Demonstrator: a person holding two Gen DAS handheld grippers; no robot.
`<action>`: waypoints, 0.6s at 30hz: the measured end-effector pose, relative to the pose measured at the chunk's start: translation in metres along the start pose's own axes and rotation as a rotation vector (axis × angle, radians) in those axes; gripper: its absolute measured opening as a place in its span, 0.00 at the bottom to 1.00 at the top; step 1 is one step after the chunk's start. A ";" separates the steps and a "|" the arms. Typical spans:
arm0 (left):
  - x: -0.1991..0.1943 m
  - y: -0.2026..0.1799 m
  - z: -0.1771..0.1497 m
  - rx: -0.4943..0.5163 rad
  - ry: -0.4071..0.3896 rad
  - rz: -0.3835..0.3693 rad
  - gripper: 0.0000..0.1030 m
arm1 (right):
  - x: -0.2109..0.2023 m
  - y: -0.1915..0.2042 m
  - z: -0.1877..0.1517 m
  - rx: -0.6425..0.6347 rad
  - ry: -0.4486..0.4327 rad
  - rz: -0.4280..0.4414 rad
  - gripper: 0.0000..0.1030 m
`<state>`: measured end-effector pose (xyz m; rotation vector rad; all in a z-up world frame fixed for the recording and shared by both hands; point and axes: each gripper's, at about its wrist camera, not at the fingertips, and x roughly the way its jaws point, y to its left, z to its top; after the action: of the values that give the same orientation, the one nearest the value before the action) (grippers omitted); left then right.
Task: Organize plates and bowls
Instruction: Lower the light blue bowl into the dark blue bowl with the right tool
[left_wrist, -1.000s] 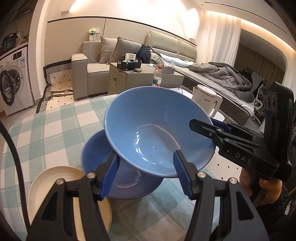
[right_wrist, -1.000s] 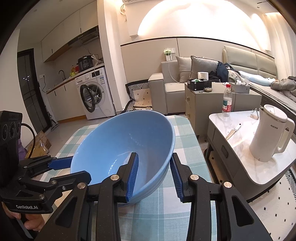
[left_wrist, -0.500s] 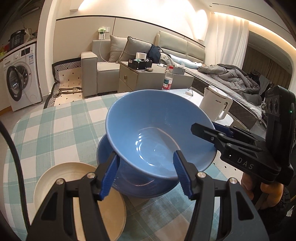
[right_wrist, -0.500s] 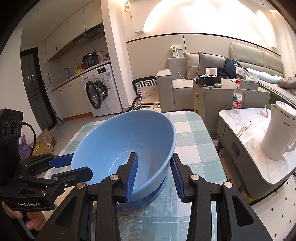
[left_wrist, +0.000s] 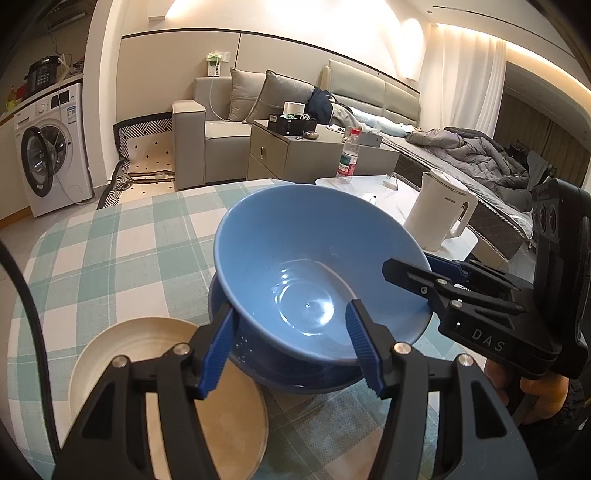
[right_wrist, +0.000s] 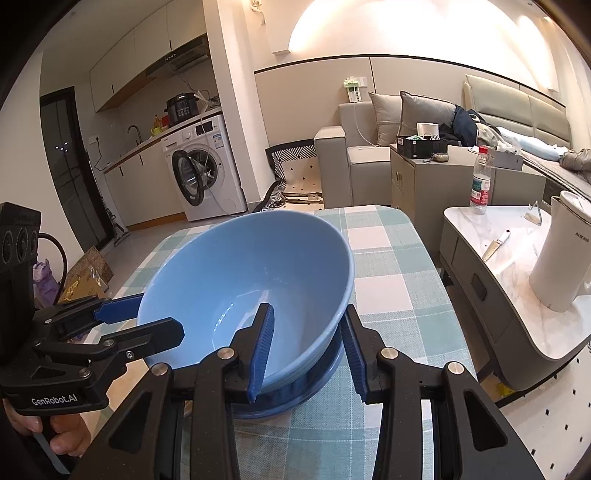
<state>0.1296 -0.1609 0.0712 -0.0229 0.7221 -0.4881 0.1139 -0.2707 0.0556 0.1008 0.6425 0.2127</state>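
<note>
We had both tools on the light blue bowl (left_wrist: 314, 273). The left tool (left_wrist: 291, 343) was clamped on its near rim, 1 pad inside and 1 outside, and the right tool (right_wrist: 306, 347) was pinched on the opposite rim. The bowl sat tilted in a darker blue bowl (left_wrist: 266, 365) on the checked surface (left_wrist: 110, 251). A cream plate (left_wrist: 122, 354) lay just left of the left tool.

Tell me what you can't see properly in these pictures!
- Dark plate, both views: the blue bowl covers most of it.
- Beige plate, left view: gripper arms and the picture's bottom edge hide part; absent from the right view.
- Bowl's underside: hidden, so contact with the dark plate is unclear.
- Kettle, right view: cut off by the edge.
</note>
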 end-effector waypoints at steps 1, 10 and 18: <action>0.001 0.001 0.000 0.000 0.000 0.002 0.57 | 0.000 0.000 0.000 0.000 0.001 0.002 0.37; 0.008 0.005 -0.010 0.005 0.004 0.021 0.57 | 0.009 0.002 -0.009 -0.015 0.014 -0.002 0.37; 0.012 0.006 -0.016 0.019 0.004 0.048 0.57 | 0.016 0.007 -0.018 -0.039 0.009 -0.016 0.37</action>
<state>0.1299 -0.1587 0.0503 0.0133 0.7201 -0.4490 0.1145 -0.2594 0.0334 0.0572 0.6472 0.2102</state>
